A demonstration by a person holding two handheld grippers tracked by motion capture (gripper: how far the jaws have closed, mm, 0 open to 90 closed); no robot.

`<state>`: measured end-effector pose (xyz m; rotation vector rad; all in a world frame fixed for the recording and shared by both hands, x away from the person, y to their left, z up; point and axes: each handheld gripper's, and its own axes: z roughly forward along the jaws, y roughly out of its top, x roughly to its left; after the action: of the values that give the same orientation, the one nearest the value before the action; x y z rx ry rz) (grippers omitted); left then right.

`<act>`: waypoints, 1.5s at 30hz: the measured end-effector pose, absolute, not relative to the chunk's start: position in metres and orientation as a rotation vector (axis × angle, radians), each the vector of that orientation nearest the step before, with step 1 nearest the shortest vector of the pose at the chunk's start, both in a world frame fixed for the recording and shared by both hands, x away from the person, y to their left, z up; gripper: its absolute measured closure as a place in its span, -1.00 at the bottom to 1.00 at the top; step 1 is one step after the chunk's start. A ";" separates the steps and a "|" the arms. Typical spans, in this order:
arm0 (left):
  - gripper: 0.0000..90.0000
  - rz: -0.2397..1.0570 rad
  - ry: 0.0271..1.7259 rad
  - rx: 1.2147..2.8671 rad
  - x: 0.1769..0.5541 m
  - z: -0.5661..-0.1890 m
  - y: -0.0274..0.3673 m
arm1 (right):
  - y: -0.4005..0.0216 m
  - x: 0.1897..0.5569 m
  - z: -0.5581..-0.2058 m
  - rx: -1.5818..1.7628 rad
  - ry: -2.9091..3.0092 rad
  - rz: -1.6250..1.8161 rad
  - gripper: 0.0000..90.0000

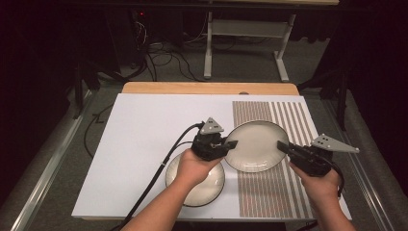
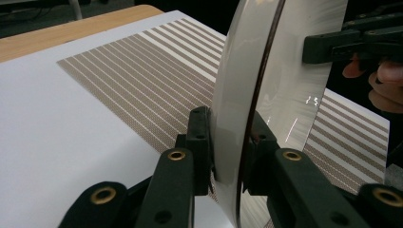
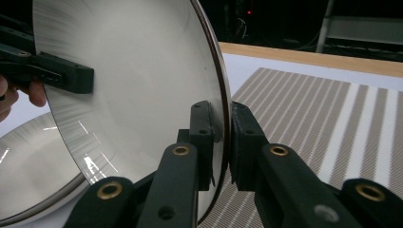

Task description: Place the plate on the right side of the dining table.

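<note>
A pale round plate with a dark rim (image 1: 255, 144) is held between both grippers over the striped placemat (image 1: 288, 115). My left gripper (image 1: 230, 144) is shut on its left rim, and the left gripper view shows the pads pinching the plate edge (image 2: 228, 142). My right gripper (image 1: 283, 147) is shut on the opposite rim (image 3: 221, 137). A second, similar plate (image 1: 195, 180) lies flat on the white table surface under my left hand; its rim also appears low in the right gripper view (image 3: 28, 171).
The white table surface (image 1: 144, 134) spreads out to the left, with a wooden edge (image 1: 207, 88) along the back. Cables and a table frame (image 1: 240, 43) lie on the floor beyond. A black cable (image 1: 154, 178) trails from the left gripper.
</note>
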<state>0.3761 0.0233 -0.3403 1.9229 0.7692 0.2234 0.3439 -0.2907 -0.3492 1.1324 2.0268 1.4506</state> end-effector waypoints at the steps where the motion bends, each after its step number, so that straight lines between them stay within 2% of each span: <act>1: 0.69 0.221 0.768 1.927 0.378 -0.341 0.020 | -0.293 0.344 -0.350 1.138 2.024 1.444 0.87; 17: 0.64 0.189 0.757 1.980 0.403 -0.347 -0.025 | -0.330 0.344 -0.359 1.219 1.954 1.394 0.88; 27: 0.59 0.147 0.797 2.020 0.417 -0.366 -0.046 | -0.344 0.348 -0.372 1.271 1.948 1.332 0.88; 34: 0.57 0.132 0.809 2.047 0.419 -0.374 -0.055 | -0.350 0.347 -0.379 1.290 1.951 1.309 0.89; 45: 0.55 0.175 0.805 2.102 0.420 -0.380 -0.061 | -0.352 0.347 -0.384 1.303 1.955 1.293 0.90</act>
<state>0.4198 -0.0613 -0.3797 2.1015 0.8049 0.1745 0.3470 -0.3517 -0.3843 1.3031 1.9546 1.2928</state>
